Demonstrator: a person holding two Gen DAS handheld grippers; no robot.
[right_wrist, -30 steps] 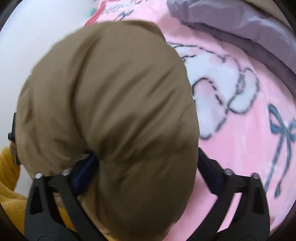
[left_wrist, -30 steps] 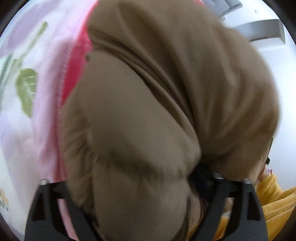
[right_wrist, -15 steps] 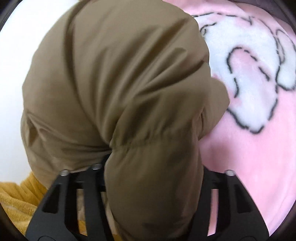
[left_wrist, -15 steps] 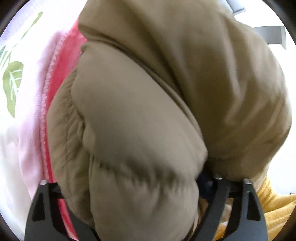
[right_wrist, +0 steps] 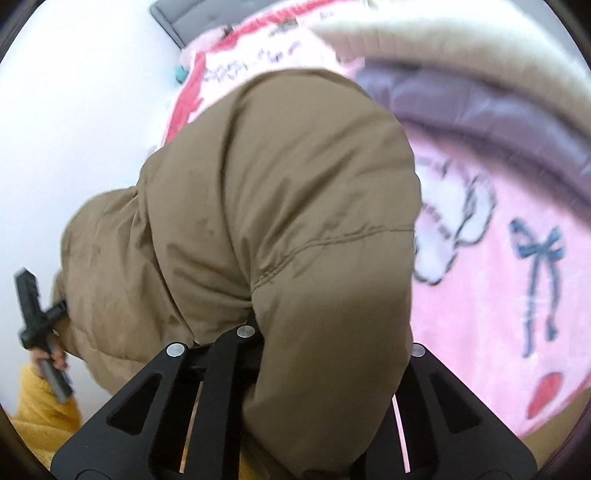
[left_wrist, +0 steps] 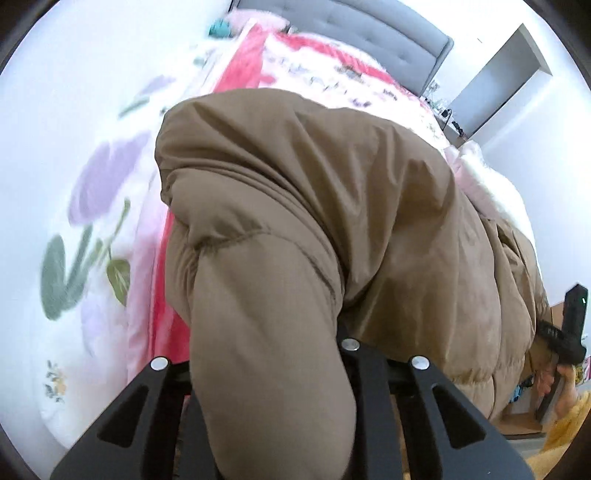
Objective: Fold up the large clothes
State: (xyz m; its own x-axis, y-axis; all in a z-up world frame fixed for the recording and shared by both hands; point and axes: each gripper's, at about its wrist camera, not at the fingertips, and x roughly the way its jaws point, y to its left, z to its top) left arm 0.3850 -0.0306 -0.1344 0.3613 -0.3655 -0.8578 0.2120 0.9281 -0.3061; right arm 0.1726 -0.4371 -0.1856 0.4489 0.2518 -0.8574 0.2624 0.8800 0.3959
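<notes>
A: Nearest first: what does each hand-held gripper have?

B: The left hand-held gripper (left_wrist: 273, 417) is clamped on a thick padded roll of the brown puffer jacket (left_wrist: 314, 221), which bulges out between its fingers. The right hand-held gripper (right_wrist: 321, 398) is clenched on another padded part of the same jacket (right_wrist: 277, 206).

A: And where does the jacket sit?

B: It hangs bunched between the two, lifted over the bed. Beyond it lies the pink blanket (right_wrist: 517, 295) with a blue bow print, then a purple quilt (right_wrist: 461, 107), and farthest off the grey headboard (left_wrist: 369, 33).

A: How far along is the folding?

B: Early, I judge. The jacket is a lump with no flat, squared fold visible. It seems it must be laid out on the bed and folded; whether any fold is hidden in the bundle I cannot tell.
</notes>
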